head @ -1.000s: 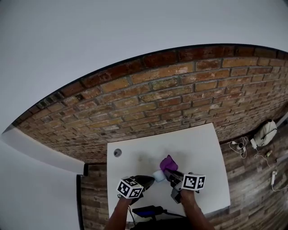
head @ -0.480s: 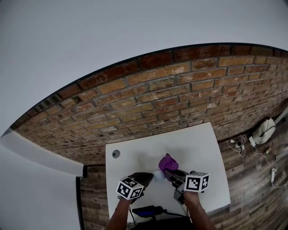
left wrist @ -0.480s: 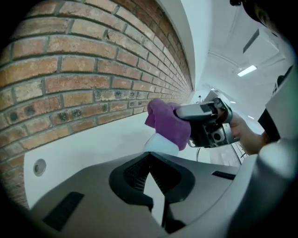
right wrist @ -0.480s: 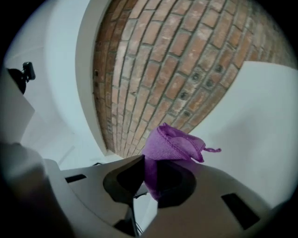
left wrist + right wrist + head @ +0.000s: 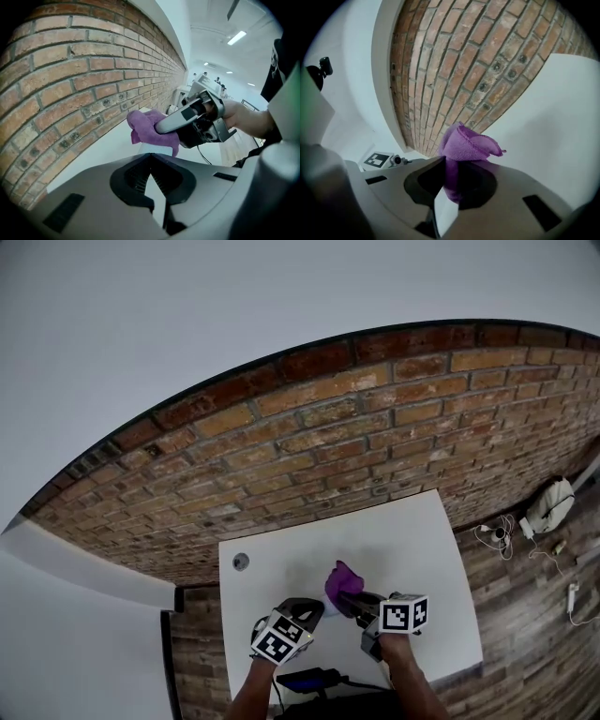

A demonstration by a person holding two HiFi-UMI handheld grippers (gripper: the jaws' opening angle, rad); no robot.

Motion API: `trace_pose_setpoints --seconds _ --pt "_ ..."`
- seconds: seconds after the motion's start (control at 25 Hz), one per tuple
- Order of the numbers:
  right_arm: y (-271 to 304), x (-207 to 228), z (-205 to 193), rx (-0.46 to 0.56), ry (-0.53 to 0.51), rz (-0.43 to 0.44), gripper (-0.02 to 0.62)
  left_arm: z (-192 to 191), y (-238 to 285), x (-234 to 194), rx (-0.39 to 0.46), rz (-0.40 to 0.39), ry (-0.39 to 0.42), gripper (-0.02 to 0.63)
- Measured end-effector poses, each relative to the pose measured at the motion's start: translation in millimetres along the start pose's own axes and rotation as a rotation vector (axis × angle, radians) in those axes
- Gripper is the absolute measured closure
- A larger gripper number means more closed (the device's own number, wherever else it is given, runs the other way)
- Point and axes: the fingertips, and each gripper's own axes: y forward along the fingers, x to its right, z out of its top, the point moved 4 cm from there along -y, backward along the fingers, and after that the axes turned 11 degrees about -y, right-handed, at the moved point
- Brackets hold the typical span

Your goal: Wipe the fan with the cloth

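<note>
A purple cloth (image 5: pixel 339 582) (image 5: pixel 464 143) is bunched in my right gripper (image 5: pixel 351 600) (image 5: pixel 451 165), which is shut on it above the white table (image 5: pixel 412 549). My left gripper (image 5: pixel 313 607) (image 5: pixel 153 158) is just to its left, jaws closed. At its tips only a small pale piece of the fan (image 5: pixel 157 149) shows. The cloth (image 5: pixel 150 129) rests over that piece and hides the fan's remainder. In the left gripper view the right gripper (image 5: pixel 165 126) comes in from the right, held by a hand. The fan cannot be made out in the head view.
A brick wall (image 5: pixel 328 446) runs along the table's far edge. A round hole (image 5: pixel 241 562) sits in the table's far left corner. A dark object (image 5: pixel 305 679) lies at the near edge. A white device (image 5: pixel 553 507) and cables lie on the wooden floor at right.
The left gripper has rolled and lifted a little. The cloth now covers the small pale fan that showed between the two grippers before.
</note>
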Motion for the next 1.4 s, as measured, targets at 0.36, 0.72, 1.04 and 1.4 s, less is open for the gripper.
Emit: trace_pose_setpoints --seconds 0.36,0.72,1.04,1.4 --pt "-2 -43 24 0.001 -0.077 0.063 0.540 0 -1 3 -0.035 0.036 0.069 0.606" --pt "11 -26 2 -0.008 -0.048 0.082 0.540 0 0 4 -0.052 0.063 0.085 0.606" --pt "-20 57 -26 0.056 0.195 -0.072 0.540 2 -2 6 -0.066 0.091 0.124 0.606" --pt "-9 -8 -11 0.163 0.252 0.172 0.540 15 2 10 -0.046 0.117 0.132 0.606"
